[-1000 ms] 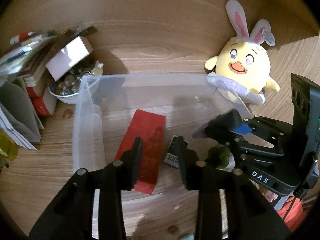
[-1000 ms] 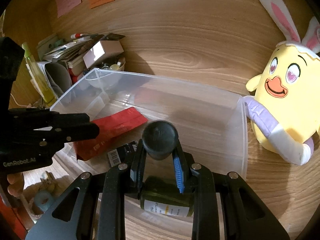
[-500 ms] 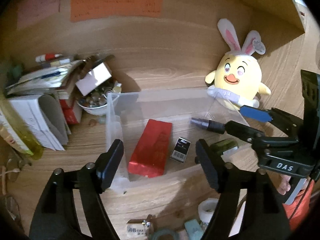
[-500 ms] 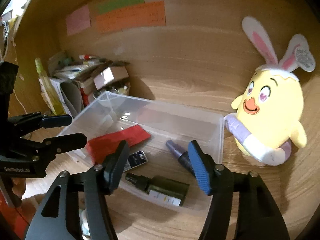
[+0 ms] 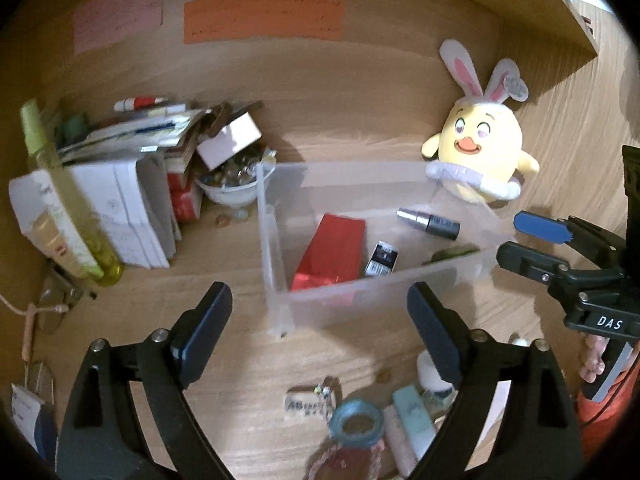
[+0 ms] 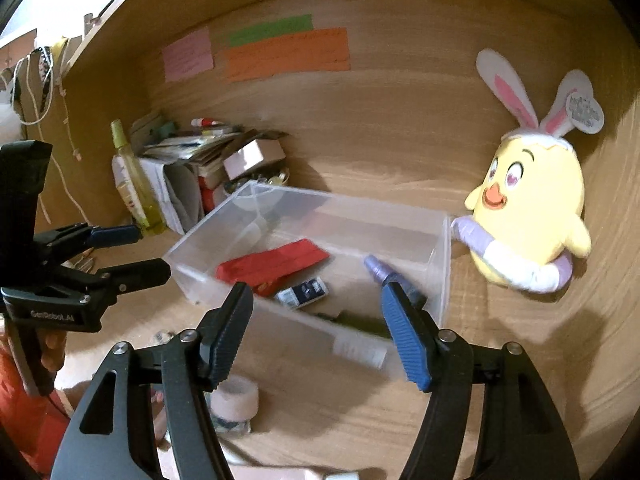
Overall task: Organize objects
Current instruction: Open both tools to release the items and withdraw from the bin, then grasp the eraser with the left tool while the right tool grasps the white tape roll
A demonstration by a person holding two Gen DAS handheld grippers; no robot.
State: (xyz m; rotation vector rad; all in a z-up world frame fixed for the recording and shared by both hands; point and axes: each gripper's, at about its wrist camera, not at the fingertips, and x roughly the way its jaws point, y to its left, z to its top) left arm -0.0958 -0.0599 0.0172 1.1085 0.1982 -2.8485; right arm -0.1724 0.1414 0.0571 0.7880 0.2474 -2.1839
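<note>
Clear plastic bin [image 5: 276, 280] sits on wood-grain desk [image 5: 224, 280], near the back panel, holding a red packet [image 5: 330, 248], small black box with barcode label [image 5: 382, 258], a silver-and-dark tube [image 5: 428, 219] and a dark green bottle with white label [image 6: 360, 330] lying along the front wall. Label text on these too blurred to read. Readable writing: "DAS" on right gripper [image 5: 520, 240] body as seen from left view; "GenRobot.AI" on left gripper [image 6: 132, 248] body in right view; small tag on desk front reads roughly "AB", rest unclear. Pink, green and orange paper notes [image 5: 264, 20] stuck on back panel, handwriting illegible. Yellow chick plush with bunny ears [image 5: 478, 148] leans just beside bin's right end, ear tag text unreadable. Left of bin: stacked papers and boxes [image 5: 128, 184], white bowl of small items [image 5: 228, 186], yellow-green bottle [image 5: 60, 200]. Desk front has tape rolls [image 6: 236, 398] and a blue-rimmed jar [image 5: 356, 426]. Both grippers hover in front of the bin, above the desk, pointing toward it; left one has fingers spread wide with nothing between them, right one likewise spread and holding nothing. Person's fingers wrap each handle.
</note>
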